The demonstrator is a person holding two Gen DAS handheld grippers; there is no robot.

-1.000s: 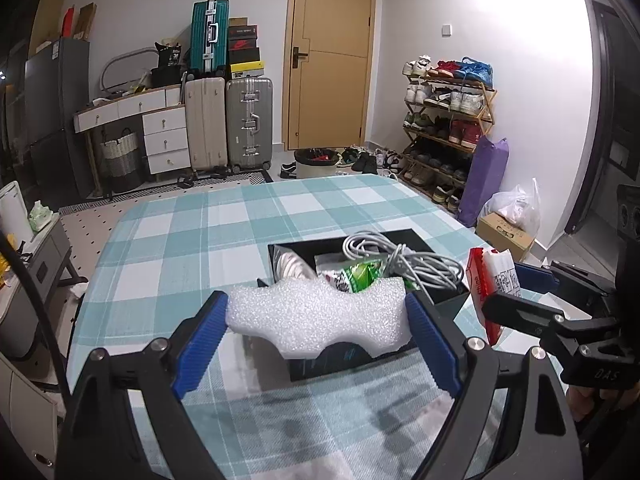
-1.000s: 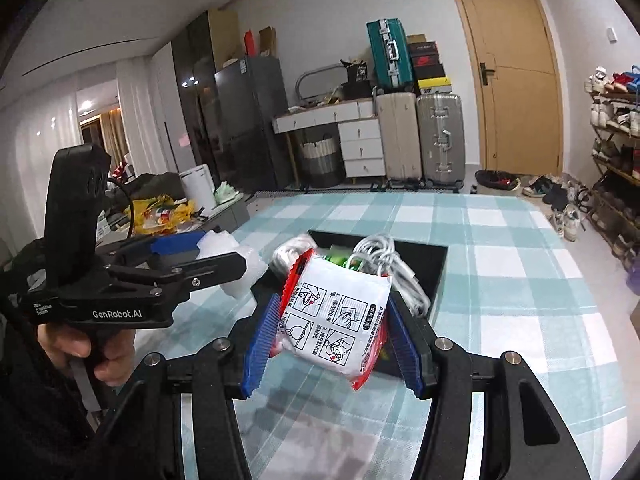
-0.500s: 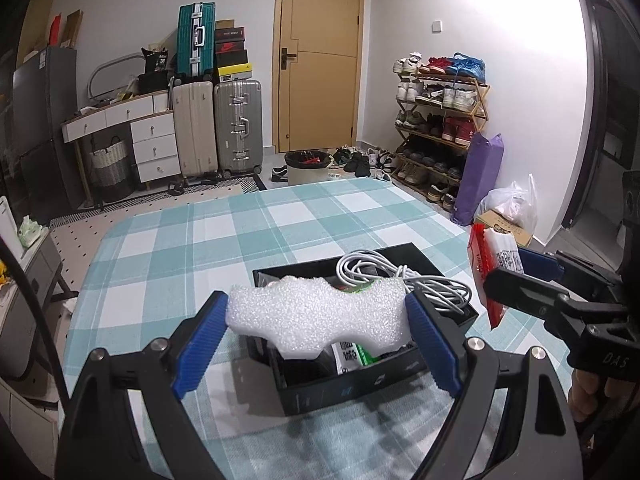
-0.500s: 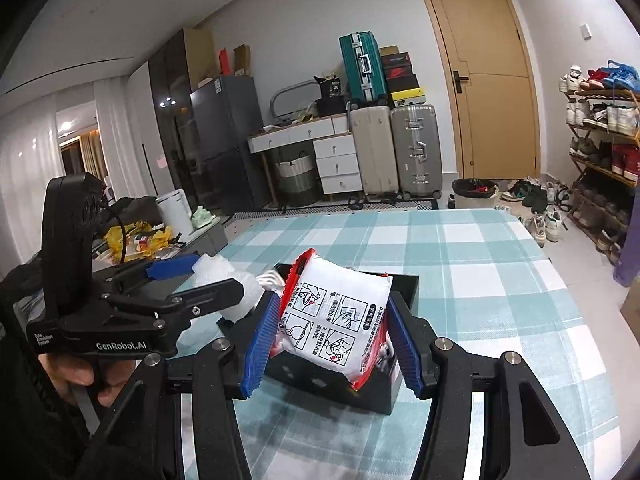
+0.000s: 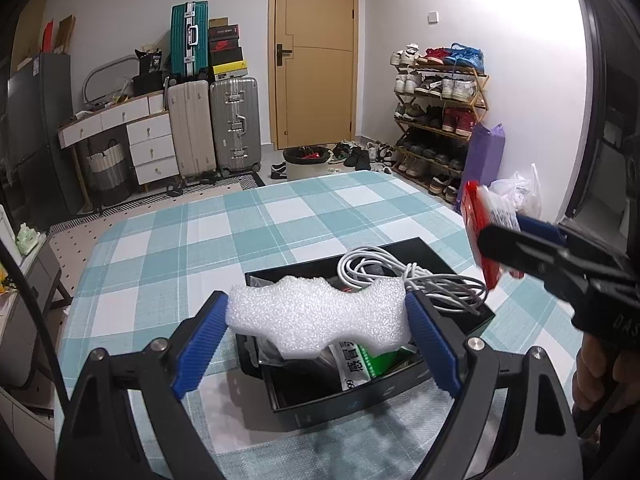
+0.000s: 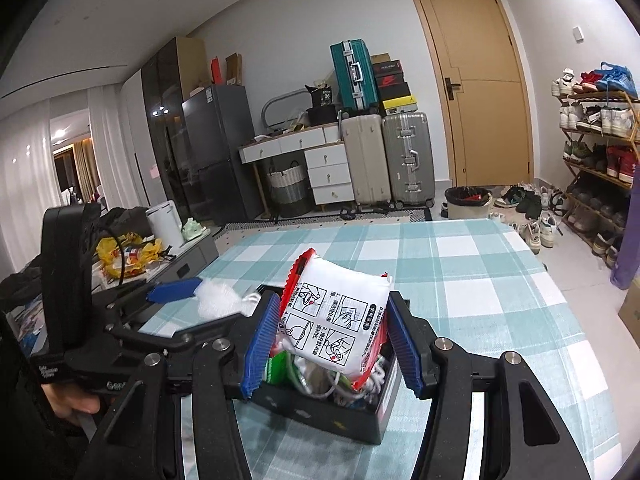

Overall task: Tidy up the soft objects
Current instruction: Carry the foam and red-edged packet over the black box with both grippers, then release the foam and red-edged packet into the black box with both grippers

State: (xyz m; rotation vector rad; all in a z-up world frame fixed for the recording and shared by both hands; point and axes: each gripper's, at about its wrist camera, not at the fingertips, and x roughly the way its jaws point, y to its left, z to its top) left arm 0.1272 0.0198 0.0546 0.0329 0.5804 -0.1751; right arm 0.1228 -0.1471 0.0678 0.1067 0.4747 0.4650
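The left gripper [image 5: 316, 318] clamps a white foam piece [image 5: 320, 320] by its ends, jaws set wide, held above the near end of the black box [image 5: 360, 396] on the checked table [image 5: 200, 240]. The right gripper [image 6: 334, 340] pinches a red-and-white packet [image 6: 340, 324] between narrower jaws, over the box. A white cable [image 5: 404, 276] and a green pack [image 5: 368, 364] already fill the box, so each item probably needs lowering onto a free spot before release, one hand at a time.
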